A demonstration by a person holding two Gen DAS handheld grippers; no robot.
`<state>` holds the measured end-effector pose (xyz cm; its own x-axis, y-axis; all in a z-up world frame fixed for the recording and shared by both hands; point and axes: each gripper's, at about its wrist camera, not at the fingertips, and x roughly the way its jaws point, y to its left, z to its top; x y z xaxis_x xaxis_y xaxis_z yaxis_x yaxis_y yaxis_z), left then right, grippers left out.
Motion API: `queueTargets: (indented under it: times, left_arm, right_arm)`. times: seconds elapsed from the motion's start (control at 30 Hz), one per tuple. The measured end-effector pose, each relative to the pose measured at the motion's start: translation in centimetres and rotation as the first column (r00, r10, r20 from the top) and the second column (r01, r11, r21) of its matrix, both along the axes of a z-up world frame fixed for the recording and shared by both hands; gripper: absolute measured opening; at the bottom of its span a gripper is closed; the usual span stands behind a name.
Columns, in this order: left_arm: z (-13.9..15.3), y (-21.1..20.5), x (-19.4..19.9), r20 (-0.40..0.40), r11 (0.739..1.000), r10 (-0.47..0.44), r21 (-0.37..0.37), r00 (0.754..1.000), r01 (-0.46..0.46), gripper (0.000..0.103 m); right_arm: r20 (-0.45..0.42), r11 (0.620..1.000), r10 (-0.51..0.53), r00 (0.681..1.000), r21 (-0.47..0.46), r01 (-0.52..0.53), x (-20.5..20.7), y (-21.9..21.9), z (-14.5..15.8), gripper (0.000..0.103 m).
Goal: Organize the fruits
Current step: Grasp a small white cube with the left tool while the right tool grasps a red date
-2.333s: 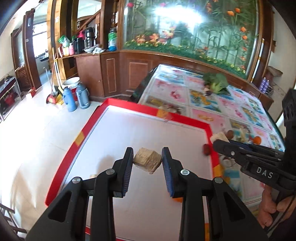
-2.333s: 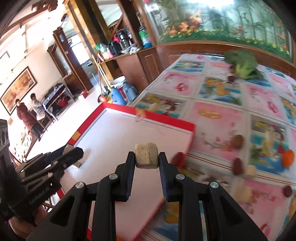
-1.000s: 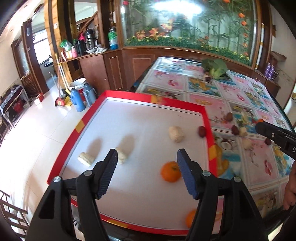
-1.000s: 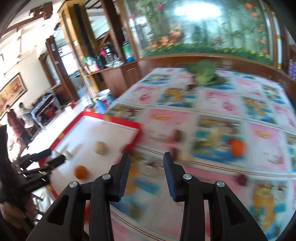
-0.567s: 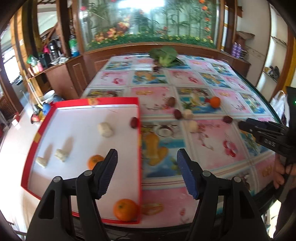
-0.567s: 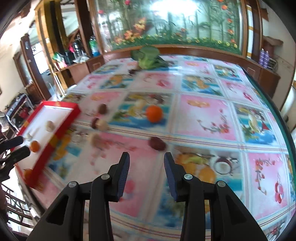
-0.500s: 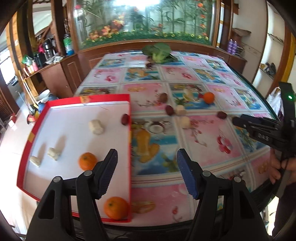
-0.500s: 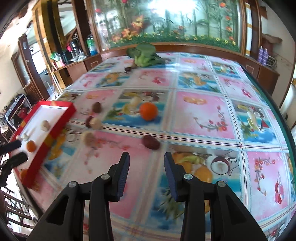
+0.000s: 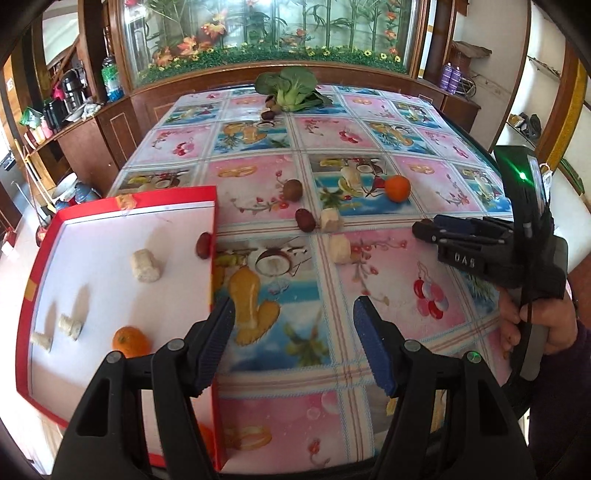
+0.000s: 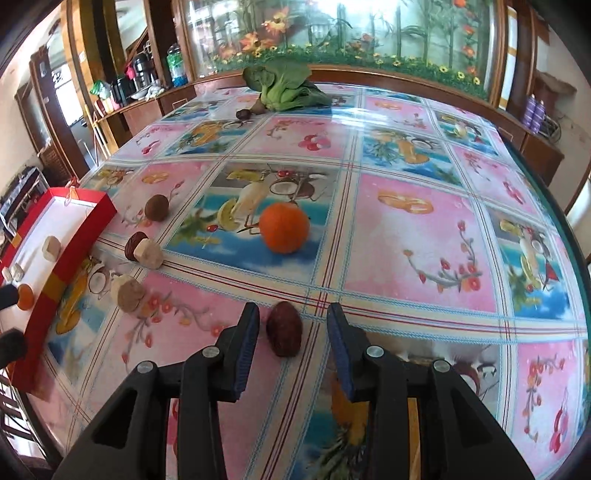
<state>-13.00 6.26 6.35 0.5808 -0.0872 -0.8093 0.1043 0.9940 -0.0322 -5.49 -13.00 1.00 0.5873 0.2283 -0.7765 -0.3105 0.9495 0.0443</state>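
1. The surface (image 10: 424,229), under a glossy fruit-print cloth, fills the right wrist view; its sheen could let round fruit roll
2. Red tray (image 9: 122,206), left of the left wrist view, holds fruit already
3. Left tool (image 9: 291,339) gapes wide, empty
4. Right tool (image 10: 291,332) is open around a date (image 10: 283,328), lower centre; off-centre closing may squirt it away

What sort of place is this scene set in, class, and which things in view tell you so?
Most likely a dining room in a home. A table covered by a fruit-print tablecloth fills the view, a wooden cabinet holding a large planted aquarium stands behind it, and a side counter carries bottles and flasks.
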Motion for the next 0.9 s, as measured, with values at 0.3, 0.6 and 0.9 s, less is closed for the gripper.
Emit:
queueTargets:
  times: [0.3,0.6,0.9]
  left_arm:
    - [-2.1,-2.8,4.6,-0.073,0.999,-0.039,-0.029,0.997,0.037,0.068]
    - [-4.9,-4.1,7.5,-0.136,0.998,-0.047,-0.05,0.99,0.041,0.041]
    - [-5.1,-4.0,8.2,-0.111,0.997,-0.05,-0.07,0.993,0.043,0.016]
  right_arm:
    - [-0.002,0.996,-0.005,1.0,0.09,0.005,0.2,-1.8,0.1,0.019]
    - [-0.006,0.96,-0.094,0.996,0.265,0.092,0.8,-4.7,1.3,0.019]
    - [-0.002,0.955,-0.101,0.995,0.281,0.098,0.9,-4.9,1.4,0.019]
